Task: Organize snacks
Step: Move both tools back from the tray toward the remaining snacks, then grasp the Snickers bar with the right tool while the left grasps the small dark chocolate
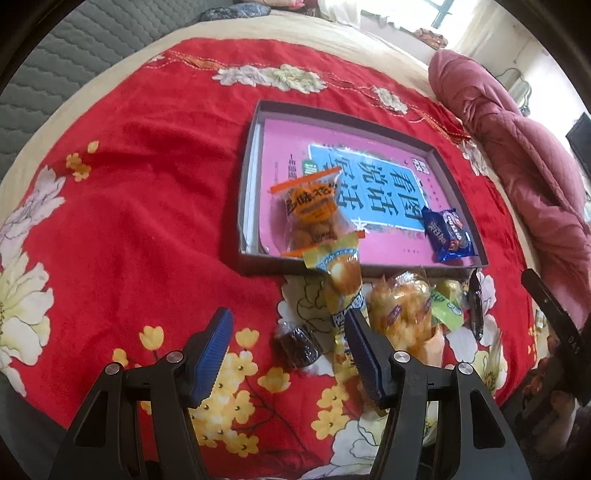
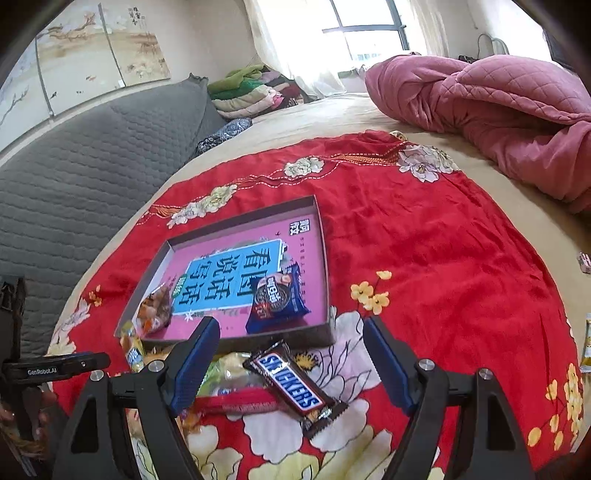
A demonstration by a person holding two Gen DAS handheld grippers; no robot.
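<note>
Tray (image 2: 325, 258) centre lies open — snack pile (image 1: 399, 314) crowds its near wall.

A red floral cloth (image 2: 424, 251) lies spread over a beige bed sheet (image 2: 332, 110). A rumpled pink quilt (image 2: 498, 107) is heaped on the bed beside the cloth's far edge. A grey quilted headboard (image 2: 74, 177) runs along one side, with painted wall panels (image 2: 92, 48) above it. Folded clothes (image 2: 251, 92) are stacked near a curtained window (image 2: 369, 33).

Black hand-held gripper (image 1: 290, 354) frames (silver screws), ribbed blue pads (image 1: 212, 356).
</note>
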